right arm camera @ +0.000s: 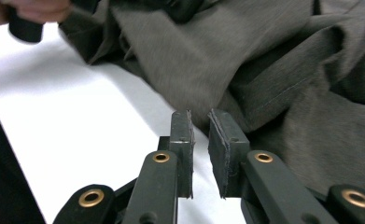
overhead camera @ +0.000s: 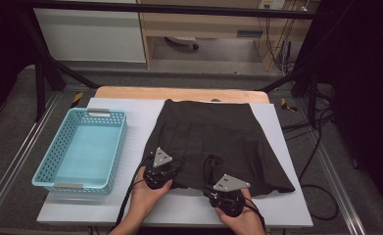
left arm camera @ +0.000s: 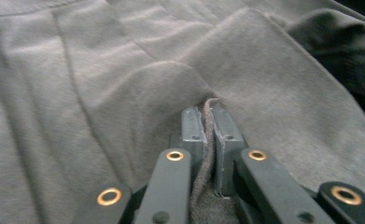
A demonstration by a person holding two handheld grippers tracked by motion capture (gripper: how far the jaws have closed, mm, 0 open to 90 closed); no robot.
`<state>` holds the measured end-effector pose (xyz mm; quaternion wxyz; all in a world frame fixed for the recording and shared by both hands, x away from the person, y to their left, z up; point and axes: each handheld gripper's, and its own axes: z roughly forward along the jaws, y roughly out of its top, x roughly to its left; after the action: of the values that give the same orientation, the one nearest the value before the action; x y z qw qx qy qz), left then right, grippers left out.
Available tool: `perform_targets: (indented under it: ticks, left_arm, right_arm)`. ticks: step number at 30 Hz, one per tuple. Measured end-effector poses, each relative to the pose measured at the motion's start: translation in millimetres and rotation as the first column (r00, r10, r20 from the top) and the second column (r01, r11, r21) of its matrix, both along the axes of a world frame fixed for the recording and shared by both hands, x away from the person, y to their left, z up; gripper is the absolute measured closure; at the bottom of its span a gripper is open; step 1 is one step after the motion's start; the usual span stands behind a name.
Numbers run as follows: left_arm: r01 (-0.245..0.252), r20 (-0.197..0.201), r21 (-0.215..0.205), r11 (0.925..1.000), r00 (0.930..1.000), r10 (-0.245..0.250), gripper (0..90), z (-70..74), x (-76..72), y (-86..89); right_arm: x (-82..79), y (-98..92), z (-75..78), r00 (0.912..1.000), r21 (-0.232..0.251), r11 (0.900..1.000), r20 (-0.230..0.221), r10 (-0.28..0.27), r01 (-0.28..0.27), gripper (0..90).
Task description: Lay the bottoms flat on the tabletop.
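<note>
Left tool (left arm camera: 207,135) clamped on skirt (left arm camera: 124,93) hem; right tool (right arm camera: 200,140) slightly open.

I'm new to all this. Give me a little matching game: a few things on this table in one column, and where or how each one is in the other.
1. skirt
2. basket
3. left tongs
4. right tongs

a. light blue, at the table's left
b. pinching the fabric's edge
c. spread flat, dark
d. a narrow gap, nothing in it

Pairs: 1-c, 2-a, 3-b, 4-d
</note>
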<state>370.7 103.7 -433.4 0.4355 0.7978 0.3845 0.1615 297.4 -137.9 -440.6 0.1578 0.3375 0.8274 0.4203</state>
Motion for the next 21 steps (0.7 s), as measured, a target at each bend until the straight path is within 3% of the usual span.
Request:
perform_targets:
  ticks: [5,13,17,21]
  left_arm:
    - [-0.045,0.015,0.0,0.999,0.9989,0.045,85.8,3.8,11.4,9.1]
    - [-0.093,0.008,-0.018,0.9955,0.9956,0.094,85.8,4.5,24.9,22.8]
    - [-0.1,-0.002,-0.02,0.9948,0.995,0.1,85.8,4.5,29.3,25.3]
    - [-0.092,-0.01,-0.028,0.9954,0.9958,0.092,85.4,4.1,29.0,26.3]
  right_arm:
    - [1.8,10.3,-5.6,0.9994,-0.021,0.999,-0.012,0.034,-0.034,79.7]
    - [9.4,19.2,-13.9,0.9976,-0.045,0.997,-0.034,0.06,-0.061,79.2]
    - [12.0,24.0,-17.1,0.9963,-0.058,0.995,-0.04,0.076,-0.078,78.8]
    - [24.0,22.6,-13.1,0.9985,-0.052,0.997,-0.019,0.051,-0.052,78.7]
